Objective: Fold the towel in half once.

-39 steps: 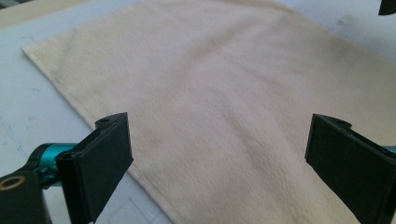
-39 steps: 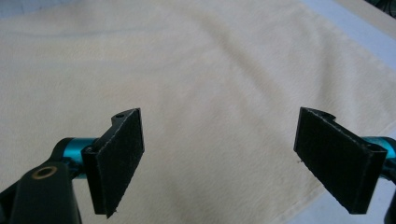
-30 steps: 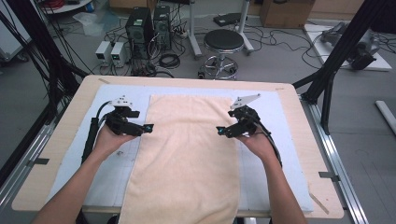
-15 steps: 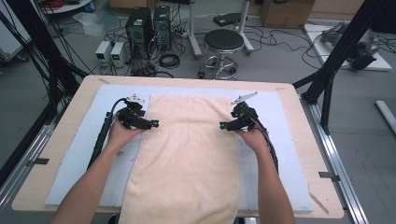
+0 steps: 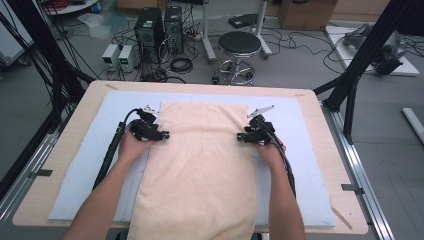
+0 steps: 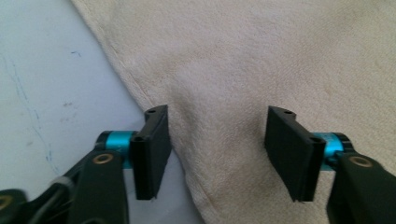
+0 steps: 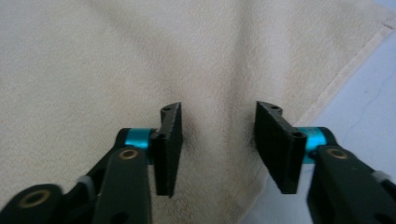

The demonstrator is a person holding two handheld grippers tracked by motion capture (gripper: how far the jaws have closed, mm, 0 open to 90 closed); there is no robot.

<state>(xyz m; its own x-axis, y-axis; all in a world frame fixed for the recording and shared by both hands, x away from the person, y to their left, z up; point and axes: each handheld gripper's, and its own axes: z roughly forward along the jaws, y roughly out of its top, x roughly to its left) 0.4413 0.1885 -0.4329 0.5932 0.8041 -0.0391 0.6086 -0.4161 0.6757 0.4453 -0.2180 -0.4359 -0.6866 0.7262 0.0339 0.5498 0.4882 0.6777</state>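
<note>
A cream towel (image 5: 200, 165) lies flat across the frame's centre on a pale blue mat (image 5: 80, 165). The left gripper (image 5: 162, 135) and right gripper (image 5: 241, 136) sit at its side edges, jaws just closing yet apart, cloth bunching between them. No readable writing.

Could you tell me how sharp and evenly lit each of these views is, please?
High view: even, soft light, slightly soft focus, faint shadows under the hands; the towel reads clearly. Left gripper view: towel weave fairly sharp, the left gripper near the lens blurred, with a shadow between the jaws. Right gripper view: softer overall, the right gripper out of focus, dark shadows beside each jaw, the white mat bright.
</note>
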